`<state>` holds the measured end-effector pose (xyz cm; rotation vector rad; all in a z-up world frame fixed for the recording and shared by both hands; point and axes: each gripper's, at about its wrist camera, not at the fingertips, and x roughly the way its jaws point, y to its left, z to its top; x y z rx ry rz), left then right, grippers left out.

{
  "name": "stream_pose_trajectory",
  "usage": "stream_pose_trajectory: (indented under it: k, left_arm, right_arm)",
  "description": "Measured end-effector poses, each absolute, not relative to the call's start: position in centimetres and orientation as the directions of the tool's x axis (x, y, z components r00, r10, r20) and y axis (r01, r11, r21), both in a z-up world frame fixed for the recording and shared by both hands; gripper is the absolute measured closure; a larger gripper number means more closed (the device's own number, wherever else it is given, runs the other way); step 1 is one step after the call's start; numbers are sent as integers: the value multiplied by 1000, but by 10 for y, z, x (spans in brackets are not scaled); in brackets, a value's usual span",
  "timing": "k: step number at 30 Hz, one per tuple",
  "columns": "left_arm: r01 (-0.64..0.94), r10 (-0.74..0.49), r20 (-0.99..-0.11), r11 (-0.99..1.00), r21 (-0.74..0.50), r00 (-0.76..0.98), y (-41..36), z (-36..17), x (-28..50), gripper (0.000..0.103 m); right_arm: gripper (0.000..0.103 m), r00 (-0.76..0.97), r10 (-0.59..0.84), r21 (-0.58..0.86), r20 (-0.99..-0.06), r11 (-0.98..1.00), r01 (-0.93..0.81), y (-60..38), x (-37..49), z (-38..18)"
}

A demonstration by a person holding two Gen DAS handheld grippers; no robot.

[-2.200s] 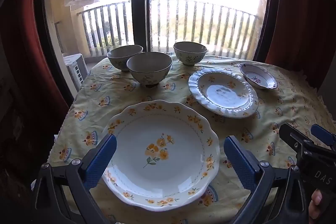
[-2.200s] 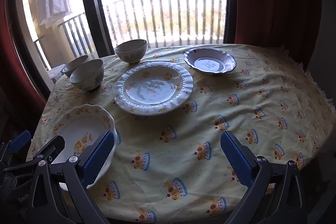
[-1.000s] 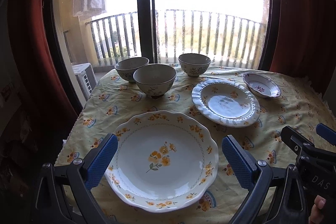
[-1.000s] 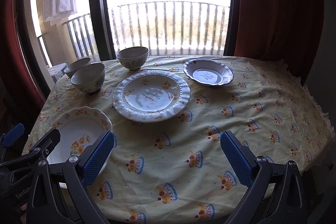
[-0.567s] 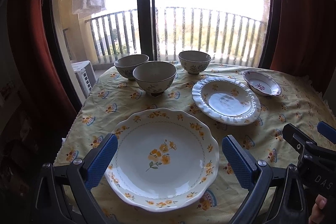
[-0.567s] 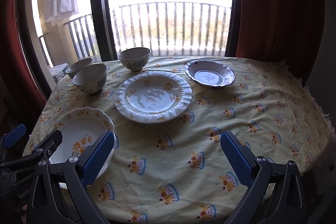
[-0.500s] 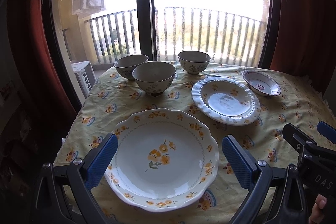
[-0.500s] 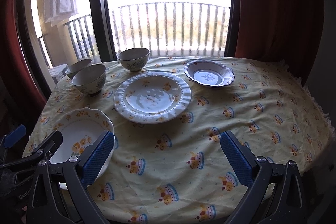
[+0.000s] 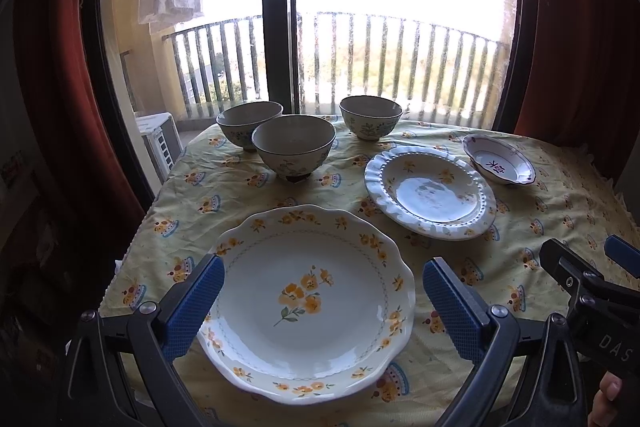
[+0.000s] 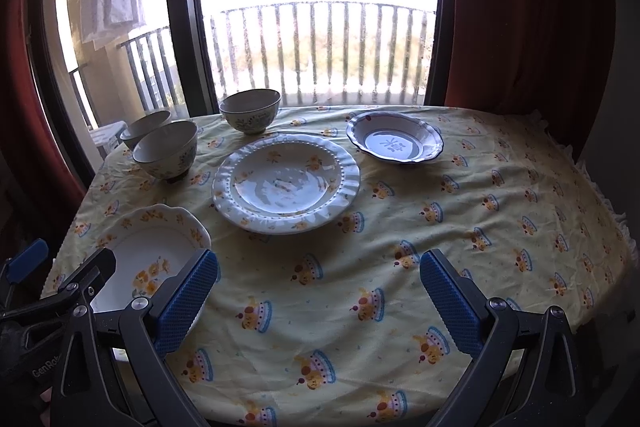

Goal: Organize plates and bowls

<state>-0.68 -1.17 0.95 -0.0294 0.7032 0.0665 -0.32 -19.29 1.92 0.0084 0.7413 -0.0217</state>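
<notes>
A scalloped plate with yellow flowers [image 9: 308,303] lies at the table's near left, also in the right wrist view [image 10: 148,259]. My left gripper [image 9: 324,291] is open above its near half. A ruffled white plate [image 9: 430,193] [image 10: 286,181] lies mid-table. A small blue-rimmed dish [image 9: 498,165] [image 10: 394,143] is behind it to the right. Three bowls stand at the back: one in front [image 9: 294,147] [image 10: 166,149], one far left [image 9: 249,125] [image 10: 145,129], one at the back [image 9: 370,117] [image 10: 249,111]. My right gripper [image 10: 320,283] is open over bare cloth.
The table wears a yellow cloth with crown prints [image 10: 480,227]. A glass balcony door with a dark frame [image 9: 278,7] and railing stands behind the table. Red curtains [image 10: 520,27] hang at both sides. The table's edges drop off left and right.
Both views have shifted only slightly over the last second; the dishes stay where they were. Both grippers remain open and empty.
</notes>
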Motion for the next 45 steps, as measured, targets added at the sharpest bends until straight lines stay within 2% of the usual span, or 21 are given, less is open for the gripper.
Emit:
stream_pose_trajectory:
  k: [45]
  left_arm:
    - [-69,51,-658,998,-2,752,-19,5,-5,3]
  right_arm:
    - [1,735,-11,11,-678,1000,25,-197,-2,21]
